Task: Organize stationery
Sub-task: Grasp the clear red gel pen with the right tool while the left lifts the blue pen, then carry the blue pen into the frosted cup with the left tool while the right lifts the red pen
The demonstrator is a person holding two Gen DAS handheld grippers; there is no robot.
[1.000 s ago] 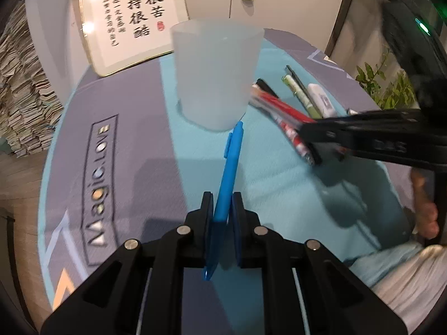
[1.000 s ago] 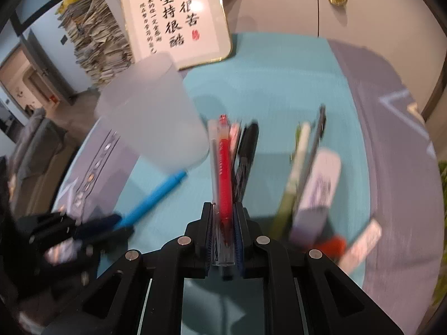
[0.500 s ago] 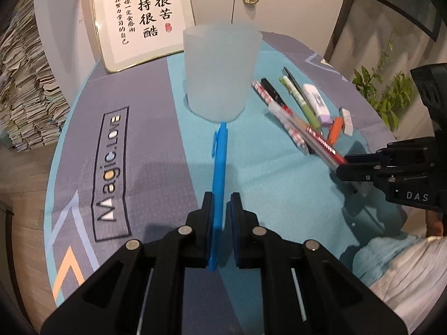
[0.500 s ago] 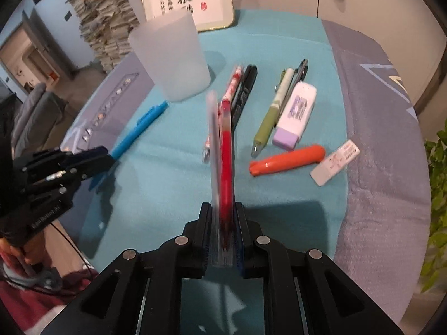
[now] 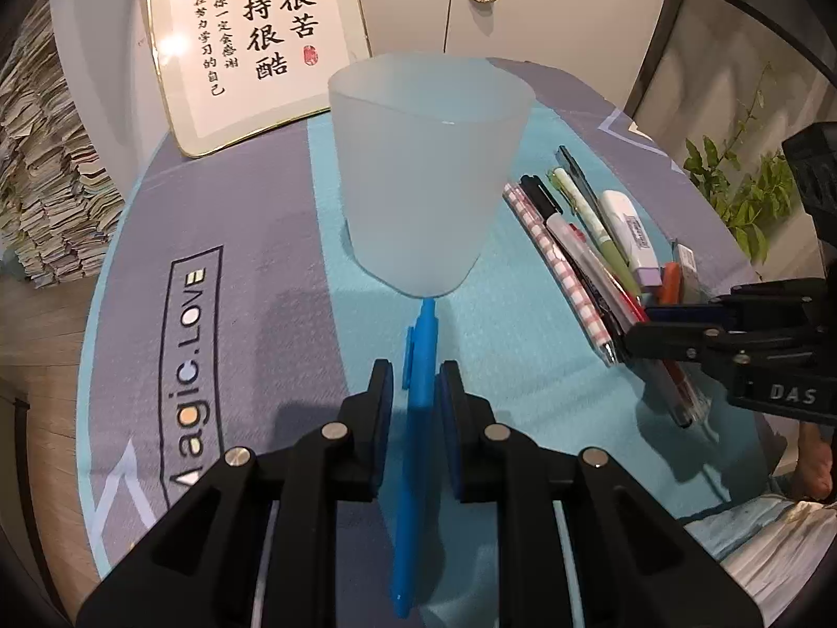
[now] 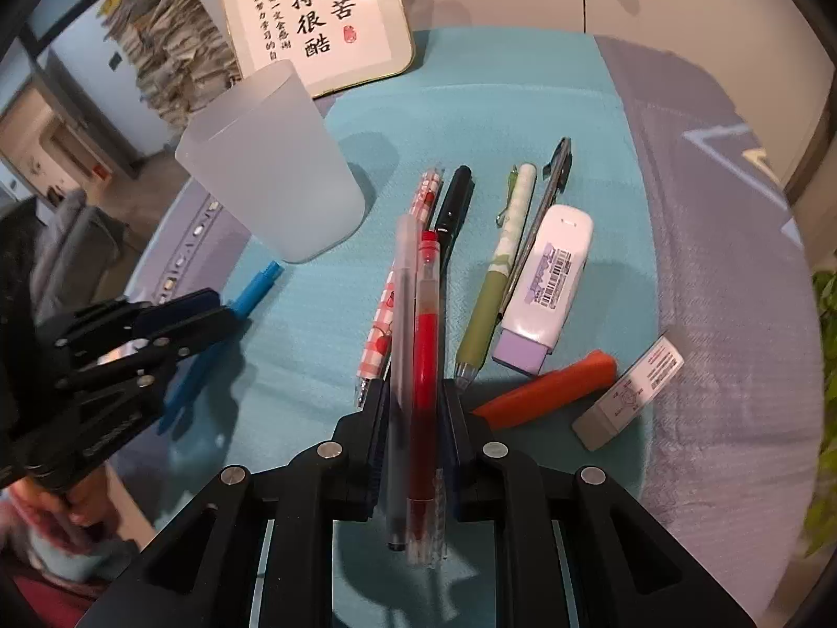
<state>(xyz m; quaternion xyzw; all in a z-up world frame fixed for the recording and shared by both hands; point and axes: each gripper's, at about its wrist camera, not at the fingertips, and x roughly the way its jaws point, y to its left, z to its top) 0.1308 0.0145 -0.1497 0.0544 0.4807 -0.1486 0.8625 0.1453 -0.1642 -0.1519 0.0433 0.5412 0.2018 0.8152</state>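
Your left gripper (image 5: 414, 382) has the bright blue plastic pen (image 5: 418, 397) between its pads; the jaws are opening, with a gap showing on each side of the barrel. The pen's far end reaches the base of the frosted translucent plastic cup (image 5: 426, 172), which stands upright on the teal centre strip of the grey-and-teal table mat (image 5: 251, 240).

Your right gripper (image 6: 414, 408) is clamped on two pens at once: a clear-barrelled red gel pen (image 6: 426, 345) and a frosted grey pen (image 6: 402, 324), side by side and pointing away from you.

Right of the cup, lying on the mat, are a red-checked pen (image 6: 384, 314), a black pen (image 6: 455, 204), an olive-green pen (image 6: 497, 277), a slim dark metal pen (image 6: 554, 172), a white-and-lilac correction-tape dispenser (image 6: 549, 282), an orange marker-like stick (image 6: 549, 390) and a white sleeved eraser (image 6: 633, 387).

A framed calligraphy panel (image 5: 251, 36) leans at the far edge of the table.
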